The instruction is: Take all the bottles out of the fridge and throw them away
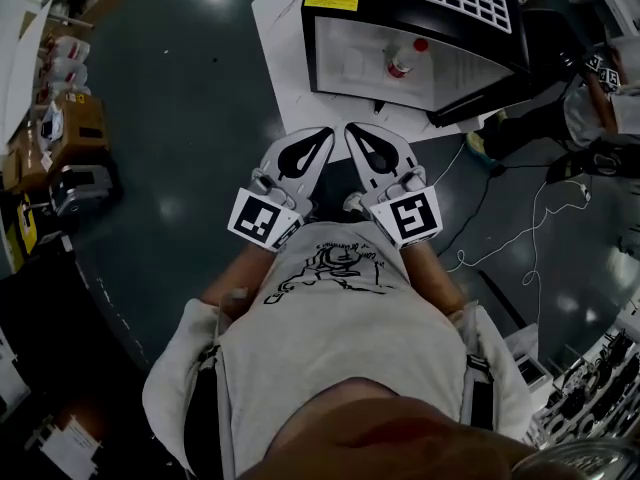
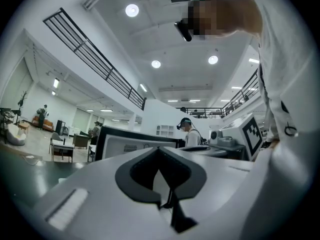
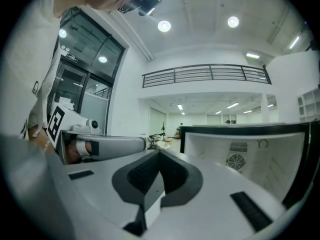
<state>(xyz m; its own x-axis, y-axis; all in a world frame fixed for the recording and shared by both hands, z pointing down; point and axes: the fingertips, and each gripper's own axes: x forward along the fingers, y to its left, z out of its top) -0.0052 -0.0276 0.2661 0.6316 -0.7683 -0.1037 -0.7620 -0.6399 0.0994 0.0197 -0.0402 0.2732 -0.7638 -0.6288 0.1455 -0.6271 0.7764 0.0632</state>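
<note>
A small black fridge (image 1: 420,28) stands open on the floor ahead of me, showing its white inside. One clear bottle with a red cap (image 1: 401,60) stands upright in it. My left gripper (image 1: 325,132) and right gripper (image 1: 352,128) are held side by side in front of my chest, short of the fridge, both shut and empty. In the left gripper view the left gripper (image 2: 159,149) points at the fridge (image 2: 131,142). In the right gripper view the right gripper (image 3: 159,152) faces the fridge's white inside (image 3: 245,151); no bottle shows there.
The fridge sits on a white sheet (image 1: 285,63) on dark floor; its door (image 1: 490,93) swings open to the right. White cables (image 1: 520,238) trail on the floor at right. Boxes and gear (image 1: 60,118) line the left. A person (image 1: 600,98) is at the upper right.
</note>
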